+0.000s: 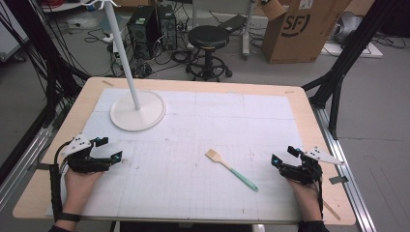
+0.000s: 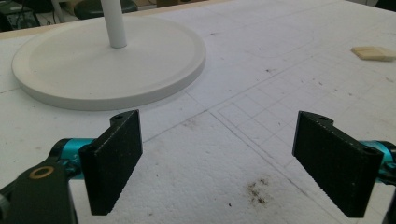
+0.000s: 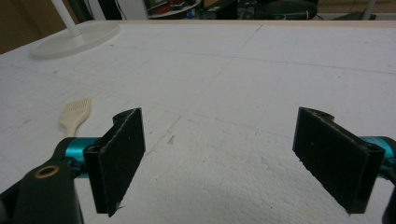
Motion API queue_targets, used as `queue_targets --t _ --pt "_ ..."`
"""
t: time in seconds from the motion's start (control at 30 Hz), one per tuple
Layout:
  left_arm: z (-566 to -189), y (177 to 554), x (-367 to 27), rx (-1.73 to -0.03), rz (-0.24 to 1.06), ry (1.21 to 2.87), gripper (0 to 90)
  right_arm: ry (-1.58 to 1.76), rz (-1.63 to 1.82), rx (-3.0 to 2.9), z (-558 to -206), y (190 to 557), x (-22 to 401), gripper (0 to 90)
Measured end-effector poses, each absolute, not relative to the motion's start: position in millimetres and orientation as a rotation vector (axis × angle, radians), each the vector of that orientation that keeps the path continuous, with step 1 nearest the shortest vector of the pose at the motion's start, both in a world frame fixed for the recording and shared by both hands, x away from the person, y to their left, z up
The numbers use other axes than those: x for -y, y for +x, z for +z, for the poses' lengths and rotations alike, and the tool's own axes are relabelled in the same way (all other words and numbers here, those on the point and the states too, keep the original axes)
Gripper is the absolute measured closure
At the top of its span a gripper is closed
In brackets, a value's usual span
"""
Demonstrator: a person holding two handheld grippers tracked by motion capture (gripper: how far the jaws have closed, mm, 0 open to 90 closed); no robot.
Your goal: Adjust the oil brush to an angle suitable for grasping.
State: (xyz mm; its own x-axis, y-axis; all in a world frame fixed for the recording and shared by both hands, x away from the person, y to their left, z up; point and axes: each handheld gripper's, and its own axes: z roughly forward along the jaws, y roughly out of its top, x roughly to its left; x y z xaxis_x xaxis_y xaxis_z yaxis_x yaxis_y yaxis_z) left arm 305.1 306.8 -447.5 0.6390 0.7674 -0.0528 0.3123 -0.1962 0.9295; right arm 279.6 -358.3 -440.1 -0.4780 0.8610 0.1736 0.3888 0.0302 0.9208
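A small brush point(image 1: 231, 169) with a cream head and a mint-green handle lies flat on the white gridded mat point(image 1: 193, 125), right of centre. Its head point(image 2: 373, 52) shows far right in the left gripper view, and its head point(image 3: 76, 112) lies left of the jaws in the right gripper view. My left gripper point(image 1: 107, 150) rests near the mat's left edge, open, with bare mat between its jaws point(image 2: 219, 163). My right gripper point(image 1: 283, 155) sits near the right edge, a short way right of the brush handle, open and holding nothing point(image 3: 219, 158).
A white stand with a round base point(image 1: 138, 110) and a tall pole point(image 1: 122, 50) occupies the mat's far left. Beyond the table's far edge are a black stool point(image 1: 208, 38), computer towers point(image 1: 152, 26) and a cardboard box point(image 1: 302, 26). Black frame legs point(image 1: 338, 72) flank the right side.
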Motion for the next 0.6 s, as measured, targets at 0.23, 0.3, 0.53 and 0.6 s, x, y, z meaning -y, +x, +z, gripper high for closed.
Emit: queue_targets --t 0.23,0.3,0.53,0.6 --pt "-447.4 304.6 -306.1 -0.856 0.531 1.792 16.6 1.268 1.461 -1.880 -439.2 279.8 358.6 15.9" --pt "-447.5 304.2 -305.5 -0.855 0.531 1.790 16.5 1.265 1.468 -1.881 -438.7 280.8 358.8 16.0" --pt "-447.5 304.0 -306.0 -0.861 0.540 1.785 15.6 1.240 1.480 -1.915 -434.1 280.4 355.9 16.4" --pt "-447.5 304.0 -305.9 -0.863 0.543 1.786 15.6 1.225 1.495 -1.930 -433.1 281.1 354.2 17.7"
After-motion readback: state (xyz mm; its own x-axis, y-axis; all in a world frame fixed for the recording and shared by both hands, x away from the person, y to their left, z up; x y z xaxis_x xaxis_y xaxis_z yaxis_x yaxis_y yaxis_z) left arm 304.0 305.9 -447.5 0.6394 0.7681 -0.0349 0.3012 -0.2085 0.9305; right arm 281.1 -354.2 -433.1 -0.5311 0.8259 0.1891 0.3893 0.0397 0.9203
